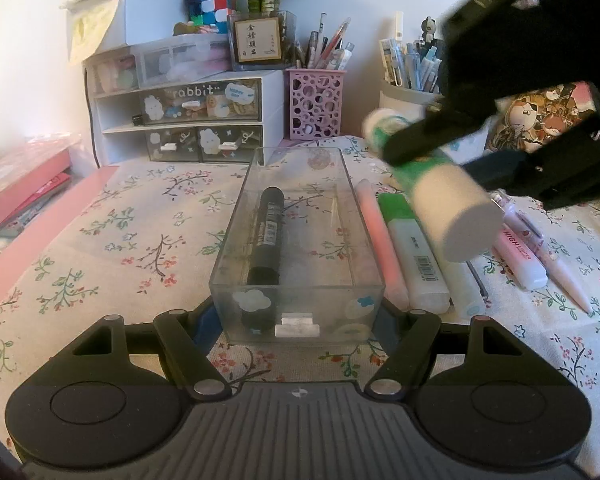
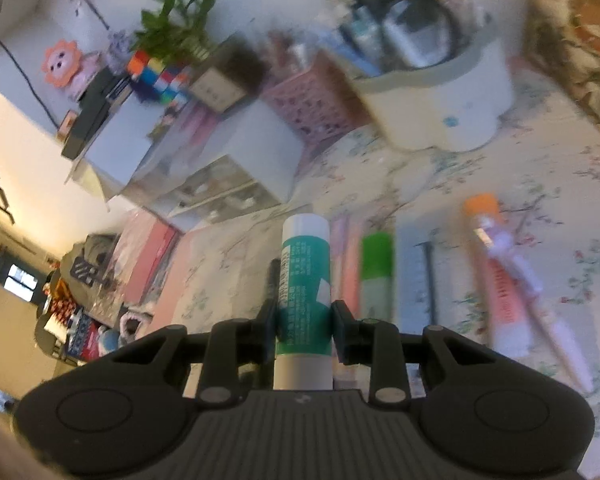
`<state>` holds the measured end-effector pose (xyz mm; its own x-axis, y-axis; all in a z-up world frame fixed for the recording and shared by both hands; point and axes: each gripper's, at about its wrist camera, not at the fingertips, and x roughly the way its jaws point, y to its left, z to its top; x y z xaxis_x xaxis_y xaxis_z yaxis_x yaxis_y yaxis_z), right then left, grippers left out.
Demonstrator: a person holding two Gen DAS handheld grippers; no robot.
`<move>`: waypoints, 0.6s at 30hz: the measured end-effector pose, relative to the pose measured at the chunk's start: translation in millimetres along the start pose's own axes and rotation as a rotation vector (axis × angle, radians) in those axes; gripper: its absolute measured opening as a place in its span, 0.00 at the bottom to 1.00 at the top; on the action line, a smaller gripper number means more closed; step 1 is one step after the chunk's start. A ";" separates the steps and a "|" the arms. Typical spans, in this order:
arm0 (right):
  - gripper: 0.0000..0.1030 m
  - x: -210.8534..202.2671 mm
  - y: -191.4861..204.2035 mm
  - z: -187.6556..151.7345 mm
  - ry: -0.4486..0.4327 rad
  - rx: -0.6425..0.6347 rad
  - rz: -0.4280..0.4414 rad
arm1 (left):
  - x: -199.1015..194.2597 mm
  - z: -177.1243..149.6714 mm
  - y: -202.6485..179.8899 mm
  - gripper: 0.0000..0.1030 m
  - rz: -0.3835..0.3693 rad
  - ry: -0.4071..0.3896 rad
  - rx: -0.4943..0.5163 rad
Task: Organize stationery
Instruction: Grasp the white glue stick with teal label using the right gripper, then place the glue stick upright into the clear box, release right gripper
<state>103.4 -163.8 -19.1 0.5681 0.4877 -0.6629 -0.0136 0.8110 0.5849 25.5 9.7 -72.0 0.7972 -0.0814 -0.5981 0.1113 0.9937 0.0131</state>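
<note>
Jaws on your right gripper [image 2: 303, 320] are clamped on a green-and-white glue stick [image 2: 305, 280], lifted clear of the surface and tilted over the row of pens. Your left gripper [image 1: 300, 316] has its jaws pressed on the near end of a clear plastic tray [image 1: 296, 312], which sits mid-surface on the flowered cloth [image 1: 100, 260] with a black marker [image 1: 269, 236] inside. Just right of the tray lie a pink highlighter [image 1: 380, 240], a green-capped highlighter [image 1: 414, 252] and a pale pink pen [image 1: 556, 264].
</note>
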 end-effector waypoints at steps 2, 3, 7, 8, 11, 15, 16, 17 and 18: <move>0.17 5.6 6.3 0.7 0.014 -0.010 0.004 | 0.1 0.3 0.4 0.70 -0.001 0.001 0.000; 0.17 9.0 9.8 0.8 0.022 -0.020 0.004 | 0.0 0.6 0.3 0.70 -0.001 0.002 0.000; 0.17 23.2 16.8 1.1 0.048 -0.034 -0.026 | -0.3 0.5 0.2 0.70 -0.001 0.002 0.002; 0.17 26.6 19.1 1.2 0.056 -0.042 -0.033 | -0.2 0.6 0.3 0.70 -0.002 0.002 0.002; 0.17 34.5 27.9 4.2 0.068 -0.065 -0.033 | -0.1 0.3 0.0 0.70 -0.002 0.003 0.002; 0.17 47.6 38.1 9.6 0.084 -0.087 -0.072 | 0.3 0.8 0.3 0.70 -0.003 0.004 0.003; 0.17 48.7 40.2 9.6 0.086 -0.097 -0.083 | 0.4 0.8 0.2 0.70 -0.004 0.004 0.004; 0.17 49.5 45.8 8.4 0.077 -0.132 -0.102 | 0.5 0.6 0.2 0.70 -0.005 0.003 0.005; 0.17 49.7 51.2 7.2 0.069 -0.163 -0.119 | 0.8 0.5 0.4 0.70 -0.006 0.004 0.005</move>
<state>136.9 -100.4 -18.7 0.5156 0.4018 -0.7568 -0.0861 0.9031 0.4208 26.4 10.1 -72.0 0.7945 -0.0870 -0.6011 0.1190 0.9928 0.0135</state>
